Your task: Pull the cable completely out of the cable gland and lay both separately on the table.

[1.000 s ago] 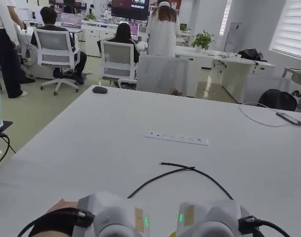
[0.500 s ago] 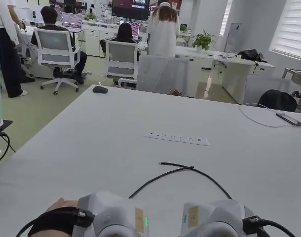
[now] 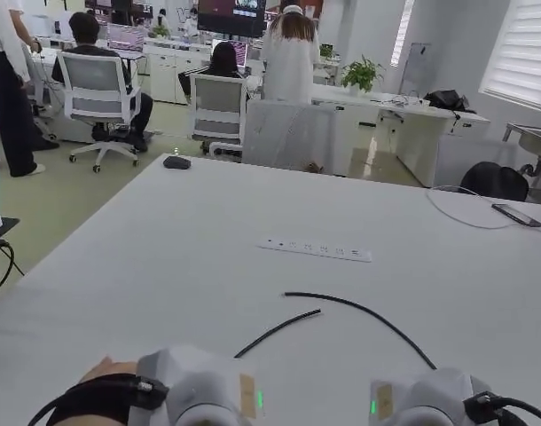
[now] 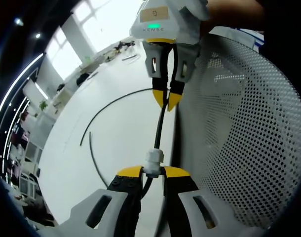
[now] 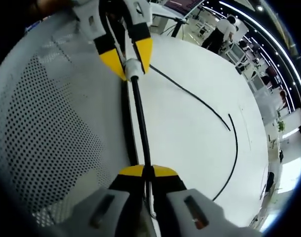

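The left gripper was clamped on the white cable gland, its yellow-tipped jaws closed against the gland's sides just above the near edge of the white table. The black cable ran straight out of the gland to the right gripper, whose jaws were pinched together on it a short way off, so the stretch between the two grippers was taut and off the table. In the left gripper view a bit of black cable also showed below the gland, between that gripper's jaws, so the cable was still threaded through it. Past the right gripper the rest of the cable lay loose on the table in two long curves, and in the head view its two ends lay near each other at mid-table. A white perforated panel stood right beside both grippers, along the table's near edge. Farther back on the table lay a white power strip, a dark mouse near the far edge and a phone at the right.
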Tool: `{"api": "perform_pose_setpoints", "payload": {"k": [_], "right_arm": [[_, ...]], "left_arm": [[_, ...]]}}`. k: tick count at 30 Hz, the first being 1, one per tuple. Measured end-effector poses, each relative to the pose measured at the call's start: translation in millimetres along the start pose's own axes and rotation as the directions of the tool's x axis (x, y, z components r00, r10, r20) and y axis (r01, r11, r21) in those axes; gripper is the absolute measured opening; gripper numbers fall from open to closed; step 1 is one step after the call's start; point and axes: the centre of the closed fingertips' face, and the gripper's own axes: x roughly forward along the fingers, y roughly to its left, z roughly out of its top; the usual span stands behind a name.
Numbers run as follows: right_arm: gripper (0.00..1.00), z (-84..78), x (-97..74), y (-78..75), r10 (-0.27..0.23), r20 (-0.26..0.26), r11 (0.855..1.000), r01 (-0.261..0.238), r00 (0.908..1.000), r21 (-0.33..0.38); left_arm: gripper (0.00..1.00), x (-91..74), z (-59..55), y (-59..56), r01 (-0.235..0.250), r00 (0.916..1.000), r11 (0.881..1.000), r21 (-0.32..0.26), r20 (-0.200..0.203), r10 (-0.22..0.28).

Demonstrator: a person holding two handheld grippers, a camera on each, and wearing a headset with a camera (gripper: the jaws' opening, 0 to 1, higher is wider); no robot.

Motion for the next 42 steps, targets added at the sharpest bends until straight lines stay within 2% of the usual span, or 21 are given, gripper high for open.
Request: {"api": "perform_pose_setpoints", "payload": {"k": [3, 5, 8, 10, 12, 13, 15, 18, 21, 25, 29, 32, 34, 37, 42], "right_arm": [[0.04, -7.3, 1.9, -3.1, -0.006, -0.022, 1.000, 0.006, 0.9997, 0.012], [0.06, -6.2, 1.3, -2.7, -0.009, -0.032, 1.000, 0.010, 0.9994, 0.023], [0.21, 2.3, 1.2, 2.1, -0.005, -0.029, 0.999, 0.006, 0.9996, 0.032], [0.23, 21.1, -0.3, 4.8, -0.005, 0.037, 0.999, 0.003, 0.9993, 0.038], [0.23, 42.2, -2.6, 9.2, 0.003, 0.110, 0.999, -0.008, 0.9939, 0.053], [0.23, 56.4, -4.6, 12.0, 0.009, 0.162, 0.997, -0.021, 0.9867, 0.071], [0.24, 76.2, -7.7, 14.9, 0.013, 0.230, 0.997, -0.032, 0.9732, 0.076], [0.22, 91.0, -9.4, 18.0, 0.020, 0.272, 0.997, -0.040, 0.9622, 0.068], [0.18, 98.7, -7.7, 18.9, 0.025, 0.282, 0.997, -0.043, 0.9590, 0.060], [0.05, 99.6, -6.4, 22.6, 0.047, 0.274, 0.999, -0.051, 0.9606, 0.008], [0.04, 97.7, -6.4, 24.4, 0.054, 0.274, 0.999, -0.050, 0.9603, -0.021], [0.04, 95.9, -7.5, 23.9, 0.059, 0.285, 0.998, -0.059, 0.9566, -0.010], [0.04, 90.7, -6.8, 23.3, 0.058, 0.274, 0.998, -0.058, 0.9600, -0.009], [0.04, 83.1, -8.2, 22.4, 0.061, 0.276, 0.998, -0.067, 0.9593, 0.012], [0.04, 66.6, -7.8, 21.0, 0.060, 0.232, 0.998, -0.064, 0.9709, 0.007]], "left_arm": [[0.16, 0.2, 0.4, -0.4, 0.002, 1.0000, 1.000, -0.001, 0.001, -0.002], [0.16, 0.4, 0.2, -0.3, 0.002, 1.0000, 1.000, -0.001, -0.001, -0.002], [0.16, 0.4, -2.0, 0.3, -0.001, 0.9999, 1.000, 0.002, -0.010, 0.001], [0.16, 1.0, -1.4, -0.6, 0.002, 1.0000, 1.000, 0.004, -0.010, -0.002], [0.16, 1.1, -1.6, -0.4, 0.001, 0.9999, 1.000, 0.010, -0.014, -0.001], [0.16, 1.1, -2.0, 0.0, -0.001, 0.9999, 1.000, 0.011, -0.015, 0.001], [0.16, 0.9, -1.7, 0.5, -0.003, 0.9999, 1.000, 0.012, -0.014, 0.003], [0.16, 1.1, -1.0, 0.6, -0.005, 0.9999, 1.000, 0.019, -0.013, 0.005], [0.16, 1.7, -2.6, -0.5, -0.005, 0.9997, 0.999, 0.034, -0.025, 0.006], [0.16, 1.8, -2.0, 0.0, -0.006, 0.9997, 0.999, 0.037, -0.022, 0.007], [0.16, 1.8, -2.2, -1.0, -0.003, 0.9998, 1.000, 0.030, -0.018, 0.003], [0.16, 1.7, -1.5, -0.9, -0.004, 0.9999, 0.999, 0.033, -0.017, 0.005], [0.16, 1.1, -4.2, 0.6, -0.010, 0.9996, 0.999, 0.038, -0.028, 0.011], [0.16, 1.0, -3.3, 0.7, -0.010, 0.9997, 1.000, 0.027, -0.022, 0.010], [0.16, 0.8, -5.1, 1.5, -0.012, 0.9995, 1.000, 0.024, -0.029, 0.013]]}}
